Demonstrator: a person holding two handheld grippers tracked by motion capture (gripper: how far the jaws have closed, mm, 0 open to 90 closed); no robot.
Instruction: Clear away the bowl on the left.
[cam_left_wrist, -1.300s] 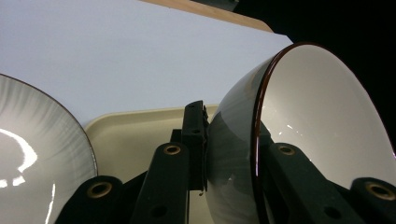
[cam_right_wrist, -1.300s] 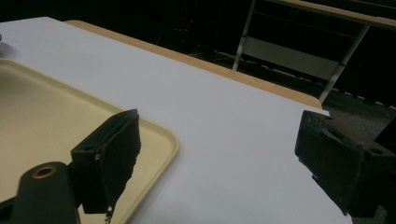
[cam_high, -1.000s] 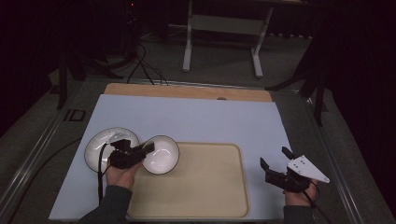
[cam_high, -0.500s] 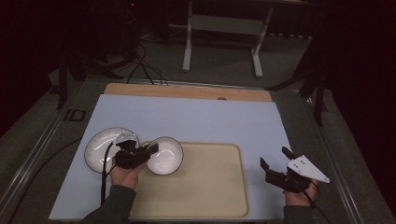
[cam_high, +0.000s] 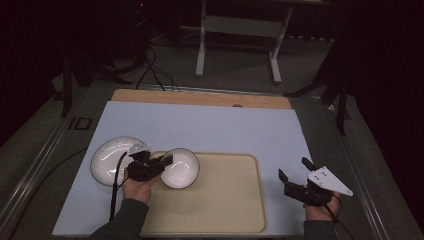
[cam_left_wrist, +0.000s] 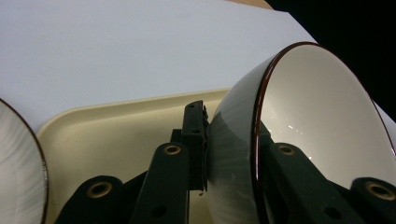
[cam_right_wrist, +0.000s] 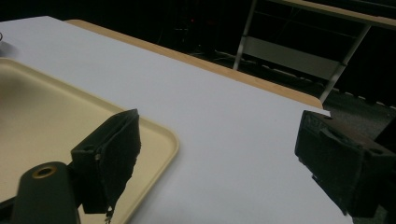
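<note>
A white bowl (cam_high: 181, 168) with a dark rim hangs tilted over the near-left corner of the beige tray (cam_high: 225, 210). My left gripper (cam_high: 165, 161) is shut on the bowl's rim. In the left gripper view one jaw presses the outer wall and the other lies inside the bowl (cam_left_wrist: 322, 116), above the tray (cam_left_wrist: 116, 126). A white plate (cam_high: 111, 159) lies on the mat to the left of the tray, and its edge shows as the plate (cam_left_wrist: 21, 158). My right gripper (cam_high: 295, 169) rests right of the tray, open and holding nothing. In its own view the right gripper (cam_right_wrist: 219, 154) stands wide apart.
A pale blue mat (cam_high: 210, 130) covers the table, with a wooden strip (cam_high: 200, 97) along the far edge. The tray's corner (cam_right_wrist: 159, 135) lies just left of the right gripper. Table legs and cables stand on the dark floor beyond.
The left gripper has carried the bowl slightly to the right, further over the tray's left edge. The right gripper has stayed still.
</note>
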